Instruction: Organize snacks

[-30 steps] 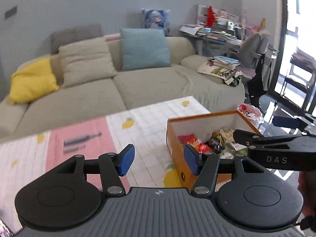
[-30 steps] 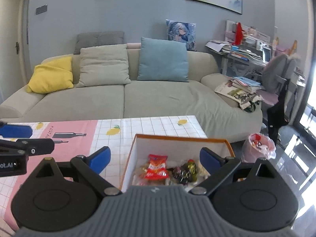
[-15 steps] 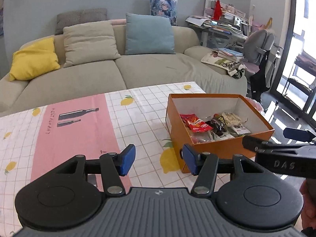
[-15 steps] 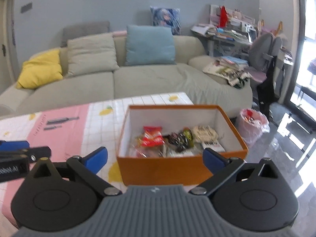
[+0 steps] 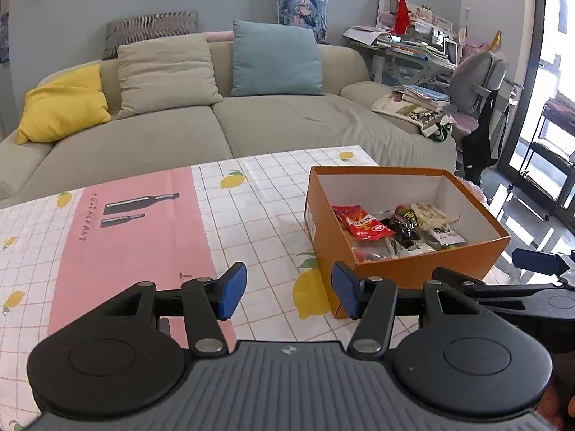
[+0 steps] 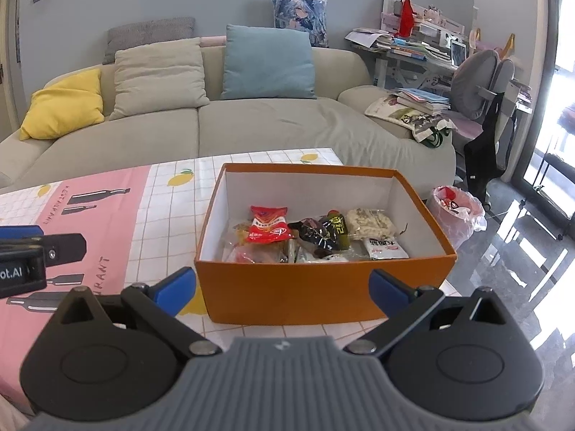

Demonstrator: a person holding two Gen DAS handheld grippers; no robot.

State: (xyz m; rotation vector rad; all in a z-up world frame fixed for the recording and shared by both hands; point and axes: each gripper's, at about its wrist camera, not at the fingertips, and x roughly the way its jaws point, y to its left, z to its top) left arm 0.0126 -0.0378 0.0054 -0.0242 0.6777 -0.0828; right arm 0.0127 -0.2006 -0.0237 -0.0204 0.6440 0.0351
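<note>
Both grippers have dropped lower since a second ago, and the box now sits large in front of them where the sofa filled the views before. On the far left, a yellow cushion [image 5: 64,104] rests on the sofa [image 5: 287,125], with a beige and a blue one further along. Down on the table, the cloth [image 5: 133,222] shows its pink panel with bottle prints, then white squares with lemons. Left gripper [image 5: 289,292] hangs over that cloth just left of the box's near corner, jaws partly apart, nothing between them. Moving right, the orange box [image 6: 287,287] stands open near the table's right end, and the snacks [image 6: 316,233] lie piled inside on its floor: a red packet [image 6: 269,228], a dark wrapper, pale packs to the right. Right gripper [image 6: 284,289] faces the box's near wall, jaws spread as wide as they go, empty. Beyond the table edge stands a pink-lined bin [image 6: 456,212].
</note>
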